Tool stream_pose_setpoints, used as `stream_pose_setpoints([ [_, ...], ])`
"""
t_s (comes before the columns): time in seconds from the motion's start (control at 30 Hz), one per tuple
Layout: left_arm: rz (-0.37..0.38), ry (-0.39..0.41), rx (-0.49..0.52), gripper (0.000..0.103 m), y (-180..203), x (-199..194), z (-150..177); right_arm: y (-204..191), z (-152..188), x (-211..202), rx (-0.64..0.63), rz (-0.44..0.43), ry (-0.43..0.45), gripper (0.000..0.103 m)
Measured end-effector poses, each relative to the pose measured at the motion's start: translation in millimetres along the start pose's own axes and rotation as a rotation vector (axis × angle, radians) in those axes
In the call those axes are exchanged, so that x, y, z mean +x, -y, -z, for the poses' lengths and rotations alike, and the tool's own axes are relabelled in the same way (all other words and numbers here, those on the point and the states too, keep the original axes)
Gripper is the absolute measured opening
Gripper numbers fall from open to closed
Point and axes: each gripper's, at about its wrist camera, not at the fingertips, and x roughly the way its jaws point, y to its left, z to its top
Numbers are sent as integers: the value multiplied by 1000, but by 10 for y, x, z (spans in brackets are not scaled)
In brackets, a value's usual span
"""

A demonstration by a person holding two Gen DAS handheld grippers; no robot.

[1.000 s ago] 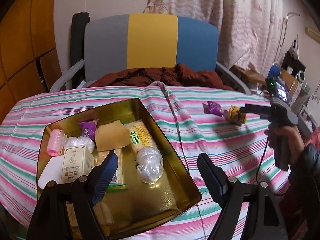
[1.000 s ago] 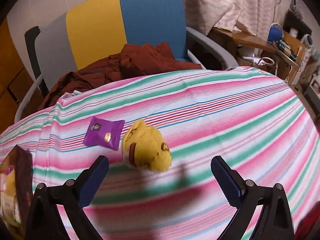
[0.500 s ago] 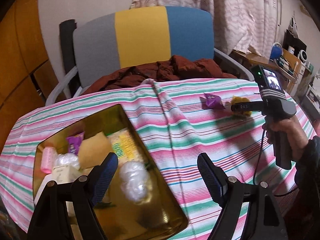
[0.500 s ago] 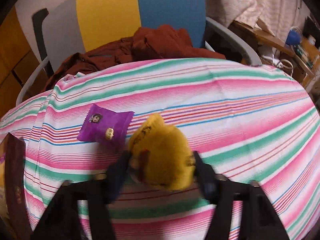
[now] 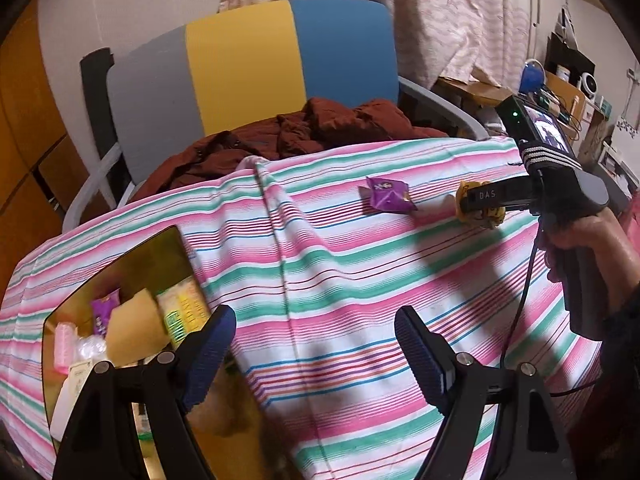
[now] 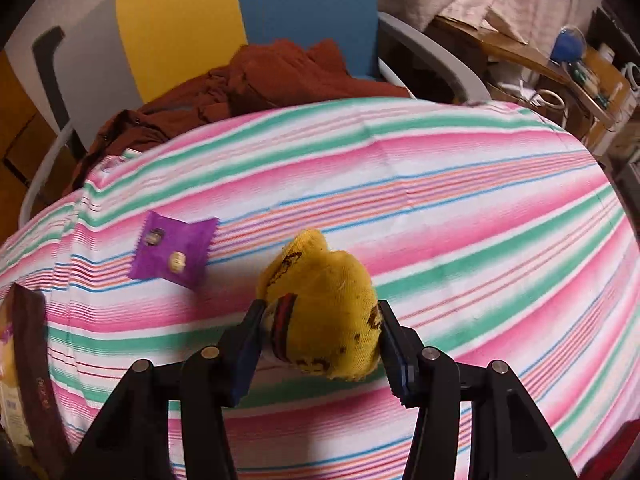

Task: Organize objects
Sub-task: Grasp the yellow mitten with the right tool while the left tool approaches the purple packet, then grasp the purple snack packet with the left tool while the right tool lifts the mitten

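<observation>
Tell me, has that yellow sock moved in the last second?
Yes. The right hand-held gripper has clamped the yellow sock, which now sits farther right of the purple packet lying on the striped cloth.

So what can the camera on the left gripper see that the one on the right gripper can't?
Only the left wrist view shows the inside of the gold tin with its packets, the open left gripper, and the person's hand holding the right tool.

Only the right wrist view shows, close up, the right gripper squeezing the yellow sock from both sides.

Both show the purple packet lying on the striped cloth, the sock, the chair and the red-brown garment.
</observation>
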Motion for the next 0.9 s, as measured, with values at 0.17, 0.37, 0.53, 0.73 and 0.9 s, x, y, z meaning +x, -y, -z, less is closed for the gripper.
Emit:
stream_pose_setpoints([
  [0.17, 11, -14, 27, 83, 140, 128, -100, 124, 17, 58, 15, 36, -47, 54],
  [0.37, 53, -60, 29, 83, 255, 359, -260, 139, 32, 86, 9, 60, -65, 54],
  [0.53, 80, -107, -19, 83, 231, 619, -419, 160, 26, 99, 16, 57, -76, 54],
  [0.73, 90, -131, -52, 83, 199, 941, -641, 144, 29, 134, 5, 79, -93, 54],
  [0.9, 143, -138, -47, 83, 295, 1204, -831, 122, 28, 138, -9, 91, -96, 57],
])
